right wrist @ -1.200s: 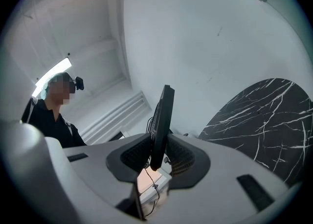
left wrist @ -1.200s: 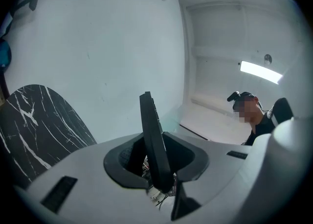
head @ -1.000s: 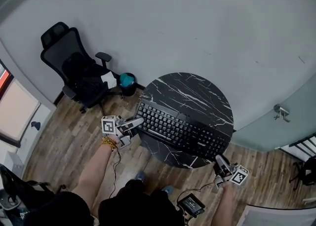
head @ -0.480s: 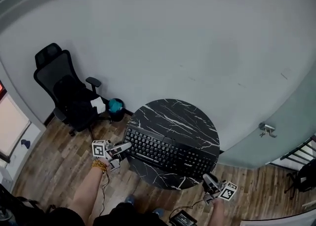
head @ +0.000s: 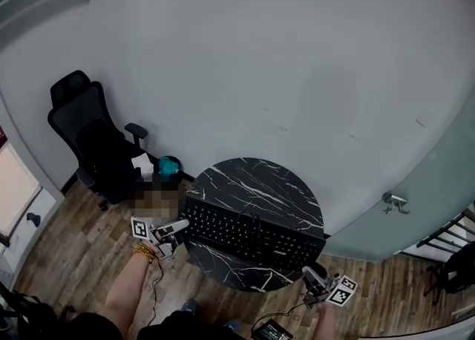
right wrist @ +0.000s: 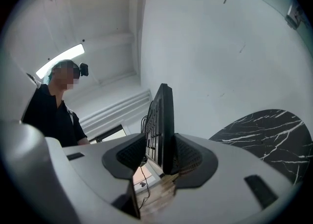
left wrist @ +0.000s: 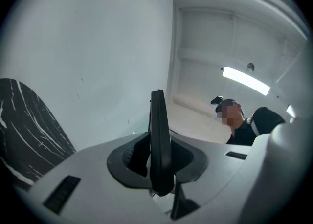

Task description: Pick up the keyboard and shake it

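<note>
A black keyboard (head: 252, 235) lies across the near part of a round black marble table (head: 256, 182); I cannot tell whether it rests on the top or hangs just above it. My left gripper (head: 172, 230) is at the keyboard's left end. In the left gripper view the keyboard (left wrist: 159, 120) stands edge-on between the jaws, which are closing, with both pads against it. My right gripper (head: 315, 280) is at the right end. There the keyboard (right wrist: 164, 120) is between jaws that are opening, and a gap shows on the key side.
A black office chair (head: 89, 145) and a small teal bin (head: 169, 166) stand left of the table on the wood floor. A grey wall runs behind. A metal fitting (head: 393, 201) sticks out at the right. A small black device (head: 271, 329) with a cable lies near my feet.
In the head view the table, keyboard and both grippers have slid down and look smaller. The grippers stay at the keyboard's two ends.
</note>
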Tool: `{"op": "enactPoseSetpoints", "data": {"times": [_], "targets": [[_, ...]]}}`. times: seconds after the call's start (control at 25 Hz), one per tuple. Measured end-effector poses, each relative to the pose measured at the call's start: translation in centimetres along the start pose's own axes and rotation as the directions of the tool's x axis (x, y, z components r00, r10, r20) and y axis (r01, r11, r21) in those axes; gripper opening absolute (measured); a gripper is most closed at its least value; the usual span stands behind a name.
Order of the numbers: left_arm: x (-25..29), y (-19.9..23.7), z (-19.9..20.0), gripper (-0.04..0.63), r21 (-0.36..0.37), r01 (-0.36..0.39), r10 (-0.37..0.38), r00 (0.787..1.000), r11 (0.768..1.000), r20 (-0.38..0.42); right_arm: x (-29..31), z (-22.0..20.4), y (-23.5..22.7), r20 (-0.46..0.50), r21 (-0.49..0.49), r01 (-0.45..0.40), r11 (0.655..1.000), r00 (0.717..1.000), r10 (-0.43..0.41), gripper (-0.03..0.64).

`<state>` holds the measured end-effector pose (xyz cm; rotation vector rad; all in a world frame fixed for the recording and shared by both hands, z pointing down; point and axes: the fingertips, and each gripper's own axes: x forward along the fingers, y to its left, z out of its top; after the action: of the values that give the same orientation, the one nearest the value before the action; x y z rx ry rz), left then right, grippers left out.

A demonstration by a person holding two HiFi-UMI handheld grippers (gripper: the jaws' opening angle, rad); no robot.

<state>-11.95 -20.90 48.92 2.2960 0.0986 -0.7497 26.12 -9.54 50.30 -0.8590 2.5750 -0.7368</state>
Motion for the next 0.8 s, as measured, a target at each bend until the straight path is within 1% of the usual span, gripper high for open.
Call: {"op": "enactPoseSetpoints", "data": {"times": [0.08,0.16,0.24,0.28,0.36,0.4,0.48,0.52,0.6,0.64,0.72,0.8], "targets": [[0.1,-0.7,0.4,0.077,-0.002,0.052,-0.052,0.998,0.999,0.032,0.5,0.5,0.7,0.003,-0.027,-0.016,1.0,1.0,0.016,0.167],[0.7,-1.1,0.0,0.077,-0.011,0.074,-0.074,0.997,0.997,0.008,1.3,1.3,1.6,0.01,-0.063,-0.037,0.997,0.999,0.037,0.161],[1.4,-1.1,-0.6,0.075,-0.019,0.073,-0.074,0.997,0.997,-0.03,2.0,1.8,2.4,-0.012,-0.086,-0.062,0.994,0.998,0.061,0.128],[1.6,-1.1,-0.7,0.075,-0.019,0.071,-0.071,0.997,0.997,-0.031,2.1,1.8,2.6,-0.025,-0.086,-0.07,0.994,0.997,0.068,0.114],[1.6,-1.1,-0.6,0.075,-0.015,0.064,-0.064,0.998,0.998,-0.028,2.2,1.8,2.7,-0.043,-0.07,-0.078,0.995,0.996,0.075,0.115],[1.6,-1.2,-0.6,0.075,-0.009,0.056,-0.057,0.998,0.998,-0.039,2.1,1.8,2.6,-0.05,-0.06,-0.079,0.995,0.996,0.076,0.117],[1.8,-1.2,-1.2,0.077,0.029,0.02,-0.017,0.994,0.999,-0.104,1.8,1.9,2.4,-0.064,-0.037,-0.076,0.996,0.995,0.074,0.118],[1.8,-1.2,-1.7,0.077,0.06,-0.004,0.013,0.988,0.998,-0.154,1.6,2.0,2.2,-0.072,-0.022,-0.074,0.997,0.995,0.072,0.117],[2.0,-1.3,-2.7,0.081,0.122,-0.034,0.065,0.964,0.992,-0.258,1.3,2.3,2.0,-0.082,0.011,-0.076,0.997,0.994,0.077,0.109],[2.0,-1.5,-3.1,0.083,0.142,-0.038,0.079,0.952,0.989,-0.296,1.2,2.5,2.0,-0.08,0.033,-0.083,0.996,0.993,0.086,0.109],[2.2,-1.9,-3.4,0.084,0.182,-0.041,0.102,0.935,0.982,-0.341,1.0,2.8,2.2,-0.057,0.076,-0.11,0.991,0.992,0.114,0.104],[2.4,-1.6,-3.4,0.098,0.256,-0.06,0.151,0.924,0.965,-0.352,1.0,3.2,2.5,-0.031,0.105,-0.14,0.985,0.989,0.144,0.101]]}}
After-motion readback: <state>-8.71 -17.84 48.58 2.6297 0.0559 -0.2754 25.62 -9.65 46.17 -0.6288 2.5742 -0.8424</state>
